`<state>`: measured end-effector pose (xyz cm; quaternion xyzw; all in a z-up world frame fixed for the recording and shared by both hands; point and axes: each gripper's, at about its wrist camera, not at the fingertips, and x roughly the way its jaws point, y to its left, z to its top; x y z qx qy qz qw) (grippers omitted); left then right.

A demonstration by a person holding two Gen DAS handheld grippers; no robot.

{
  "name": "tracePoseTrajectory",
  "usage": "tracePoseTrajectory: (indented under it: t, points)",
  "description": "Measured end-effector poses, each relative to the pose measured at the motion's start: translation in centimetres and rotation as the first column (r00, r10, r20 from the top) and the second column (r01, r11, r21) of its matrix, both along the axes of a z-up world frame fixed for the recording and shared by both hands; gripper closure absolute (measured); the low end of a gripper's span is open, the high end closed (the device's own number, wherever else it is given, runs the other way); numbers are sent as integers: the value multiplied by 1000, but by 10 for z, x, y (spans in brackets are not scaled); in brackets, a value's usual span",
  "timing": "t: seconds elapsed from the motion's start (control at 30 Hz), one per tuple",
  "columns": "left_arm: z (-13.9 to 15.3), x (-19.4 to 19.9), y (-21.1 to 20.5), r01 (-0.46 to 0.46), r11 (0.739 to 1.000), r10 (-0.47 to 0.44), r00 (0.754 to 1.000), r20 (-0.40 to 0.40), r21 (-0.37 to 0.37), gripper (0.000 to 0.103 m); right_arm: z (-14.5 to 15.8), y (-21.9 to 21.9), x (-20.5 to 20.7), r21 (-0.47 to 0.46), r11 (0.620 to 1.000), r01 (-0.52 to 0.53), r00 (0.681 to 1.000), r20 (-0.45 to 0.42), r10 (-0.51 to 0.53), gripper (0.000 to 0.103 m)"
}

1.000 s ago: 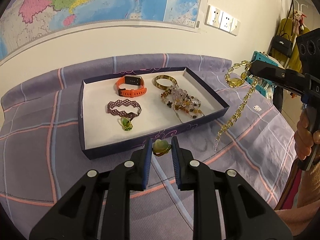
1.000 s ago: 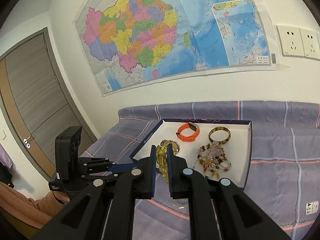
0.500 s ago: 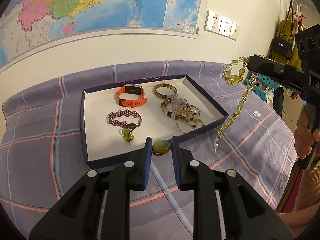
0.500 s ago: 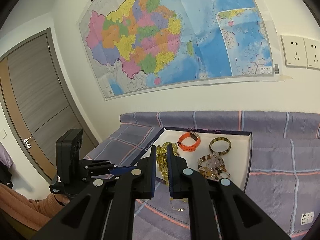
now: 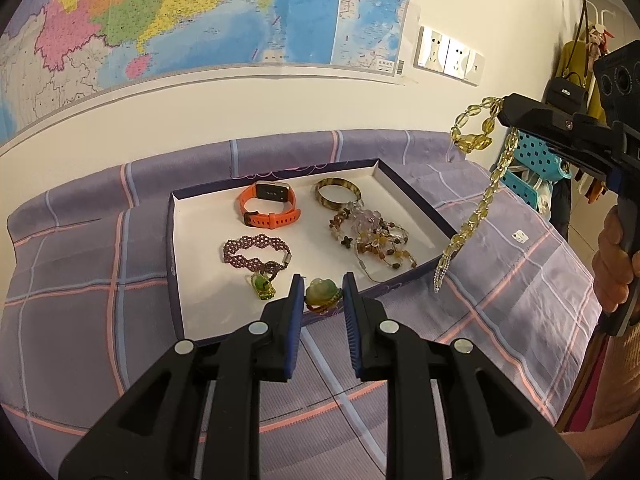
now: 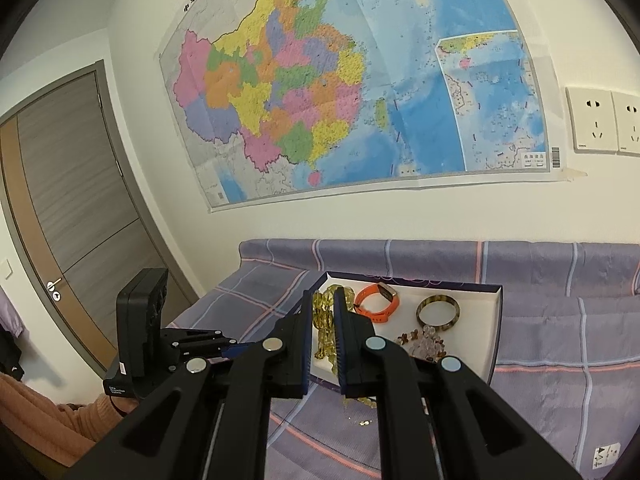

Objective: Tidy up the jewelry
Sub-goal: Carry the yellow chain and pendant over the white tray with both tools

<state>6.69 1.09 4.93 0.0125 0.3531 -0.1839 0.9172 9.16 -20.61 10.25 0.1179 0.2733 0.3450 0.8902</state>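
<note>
My left gripper [image 5: 322, 294] has its jaws clamped on a green pendant [image 5: 319, 289] at the near rim of the tray [image 5: 408, 200] on the bed [image 5: 520, 280]. The tray holds an orange watch [image 5: 269, 208] and bracelets. My right gripper [image 6: 323, 320] has its jaws clenched on a yellow bead necklace [image 5: 476, 208], which hangs beside the tray's right edge.

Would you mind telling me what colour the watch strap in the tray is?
Orange; the watch shows best in the left wrist view, lying at the back of the tray.
</note>
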Motion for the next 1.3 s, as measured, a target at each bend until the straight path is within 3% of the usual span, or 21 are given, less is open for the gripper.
tracePoseTrajectory:
  t: [1.3]
  points:
    - [-8, 34, -1, -26, 999, 27, 999, -21, 38, 83, -21, -4, 46, -3, 999, 37, 997, -61, -37, 94]
